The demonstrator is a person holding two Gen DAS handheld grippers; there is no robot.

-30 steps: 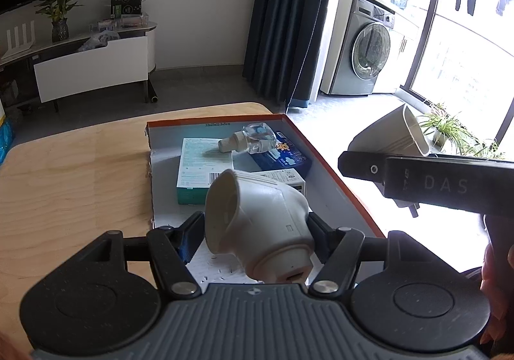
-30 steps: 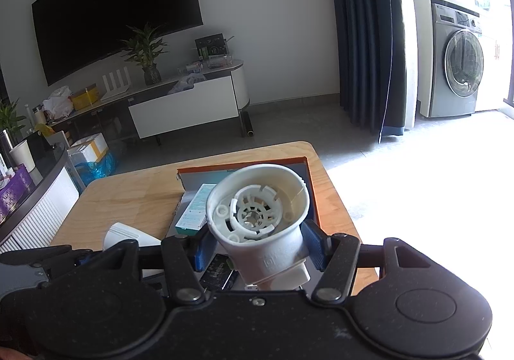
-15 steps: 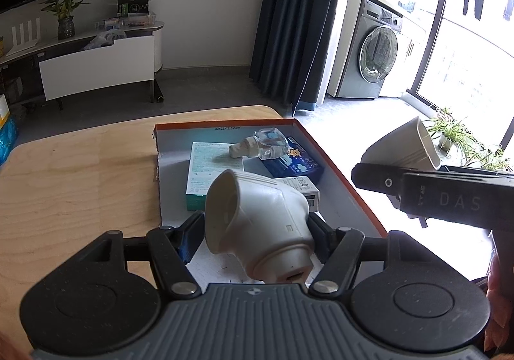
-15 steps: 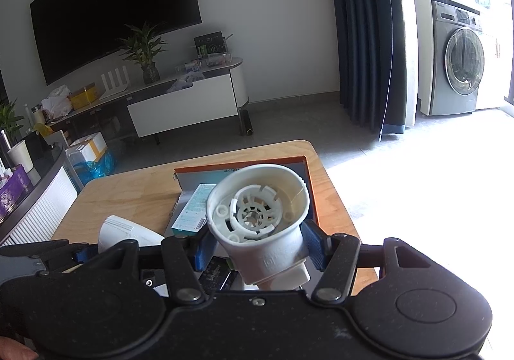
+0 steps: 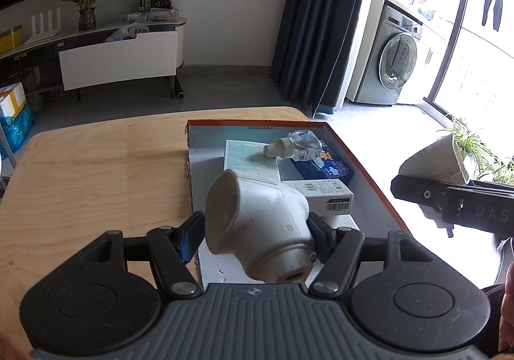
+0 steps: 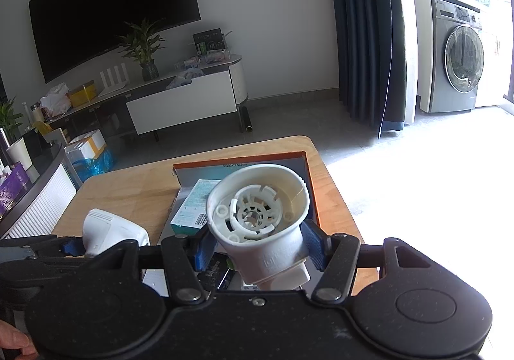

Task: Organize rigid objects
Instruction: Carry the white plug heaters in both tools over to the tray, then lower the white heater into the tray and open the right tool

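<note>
A white plastic plug-in vaporizer housing point(image 5: 260, 225), judged light, stiff and somewhat slick, is clamped across its rounded body between the jaws of the left gripper point(image 5: 255, 231), while its twin point(image 6: 260, 218) is clamped at the narrow base in the right gripper point(image 6: 257, 247), both above the open cardboard box point(image 5: 359, 161).

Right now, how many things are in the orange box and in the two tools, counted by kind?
Cartons lying in the orange box: 3, namely teal, blue, white
Small clear bottle: 1
White plastic parts held in tools: 2, namely one in the left tool, one in the right tool
Dark packet, partly hidden: 1
Total: 7
</note>
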